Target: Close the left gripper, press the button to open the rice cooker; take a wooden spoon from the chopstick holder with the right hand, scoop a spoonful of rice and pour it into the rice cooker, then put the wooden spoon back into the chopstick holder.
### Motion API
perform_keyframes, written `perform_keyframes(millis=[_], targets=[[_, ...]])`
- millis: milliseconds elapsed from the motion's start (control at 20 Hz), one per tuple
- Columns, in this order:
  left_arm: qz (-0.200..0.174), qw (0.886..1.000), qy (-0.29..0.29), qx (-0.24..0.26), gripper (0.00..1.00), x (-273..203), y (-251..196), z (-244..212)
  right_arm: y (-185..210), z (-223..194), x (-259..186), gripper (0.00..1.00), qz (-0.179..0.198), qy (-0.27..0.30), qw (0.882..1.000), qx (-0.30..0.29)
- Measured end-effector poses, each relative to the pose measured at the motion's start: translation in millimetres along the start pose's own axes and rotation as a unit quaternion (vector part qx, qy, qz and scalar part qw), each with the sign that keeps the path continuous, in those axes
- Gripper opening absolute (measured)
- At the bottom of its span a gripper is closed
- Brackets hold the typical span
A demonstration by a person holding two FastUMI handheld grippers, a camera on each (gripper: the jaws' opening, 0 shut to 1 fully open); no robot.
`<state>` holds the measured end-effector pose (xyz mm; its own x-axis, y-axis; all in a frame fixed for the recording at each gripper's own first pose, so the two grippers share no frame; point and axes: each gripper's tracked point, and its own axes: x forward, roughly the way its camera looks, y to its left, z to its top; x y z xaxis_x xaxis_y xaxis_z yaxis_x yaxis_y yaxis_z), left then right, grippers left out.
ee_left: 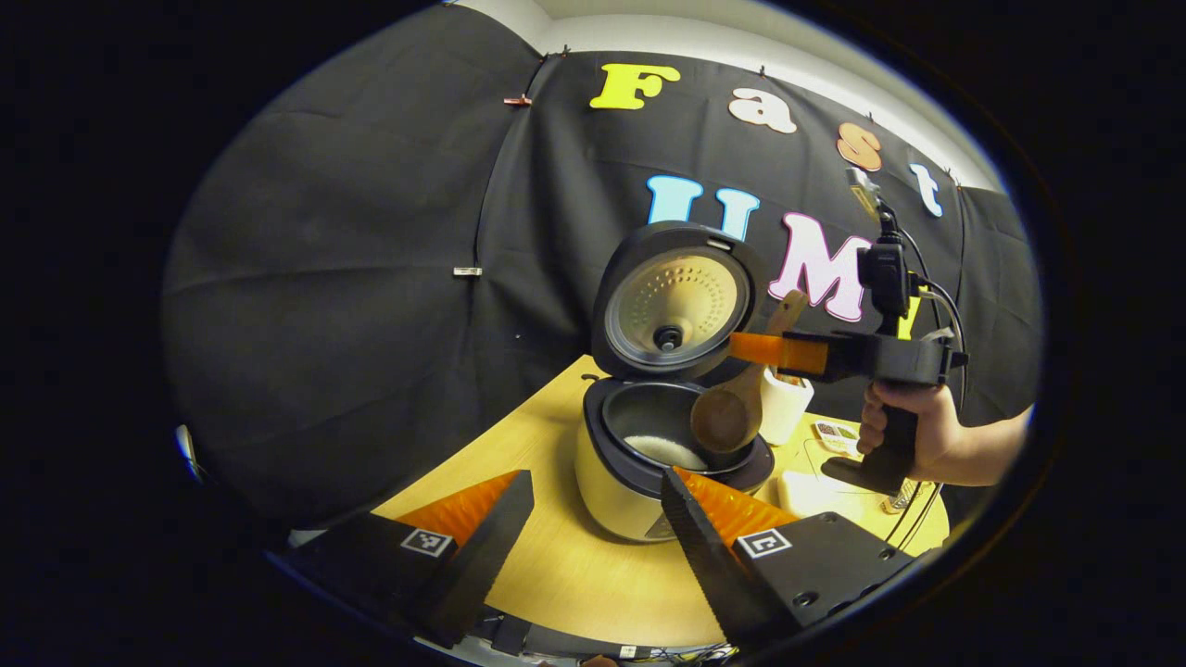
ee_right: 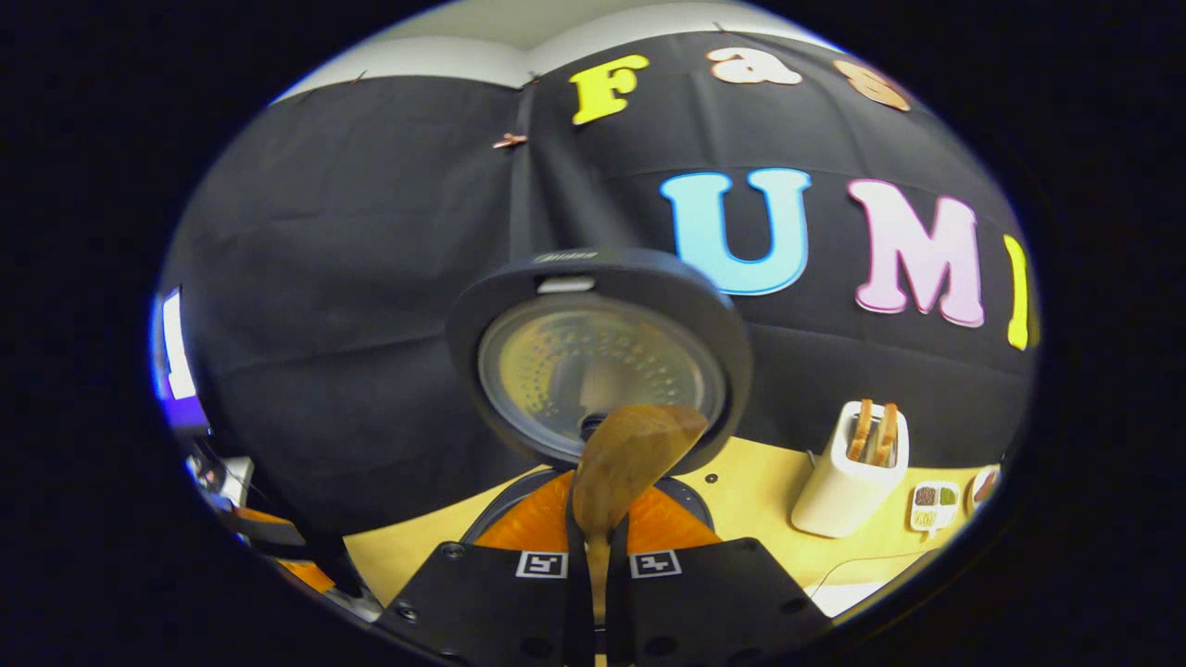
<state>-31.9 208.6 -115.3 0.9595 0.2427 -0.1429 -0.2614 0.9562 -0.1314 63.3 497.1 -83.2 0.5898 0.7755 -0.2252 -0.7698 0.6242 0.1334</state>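
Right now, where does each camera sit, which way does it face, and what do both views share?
Left gripper view: rides the open left gripper, set back above the table, facing the cream rice cooker; the right gripper and its hand show beyond.
Right gripper view: rides the right gripper, shut on the wooden spoon, facing the raised lid closely.
Shared: cooker, lid, spoon, white chopstick holder.

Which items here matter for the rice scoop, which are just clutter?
Job: rice cooker, lid open; wooden spoon held in the right claw over the pot; chopstick holder.
Clutter: small tray of compartments; left claw, open, idle.
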Motion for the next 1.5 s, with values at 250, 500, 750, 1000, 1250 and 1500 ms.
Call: perform_keyframes(millis=[250,500,750,1000,1250,1500], targets=[[-0.026,1.000,-0.003,-0.001,0.96,6,-40,9,-67,26,-48,0.09,-0.046,-0.018,0.997,0.063],[-0.051,0.999,-0.001,-0.017,0.96,21,-91,18,-163,36,-113,0.10,-0.114,-0.036,0.990,0.071],[-0.070,0.998,0.001,-0.003,0.96,35,-144,22,-268,34,-184,0.10,-0.200,-0.045,0.976,0.077],[-0.074,0.997,0.002,-0.005,0.96,45,-186,26,-358,10,-247,0.10,-0.280,-0.046,0.954,0.103],[-0.060,0.998,0.004,-0.005,0.96,48,-210,31,-425,-22,-282,0.09,-0.335,-0.044,0.929,0.152],[-0.030,0.999,-0.002,0.014,0.96,43,-220,37,-469,-57,-300,0.10,-0.360,-0.030,0.913,0.188]])
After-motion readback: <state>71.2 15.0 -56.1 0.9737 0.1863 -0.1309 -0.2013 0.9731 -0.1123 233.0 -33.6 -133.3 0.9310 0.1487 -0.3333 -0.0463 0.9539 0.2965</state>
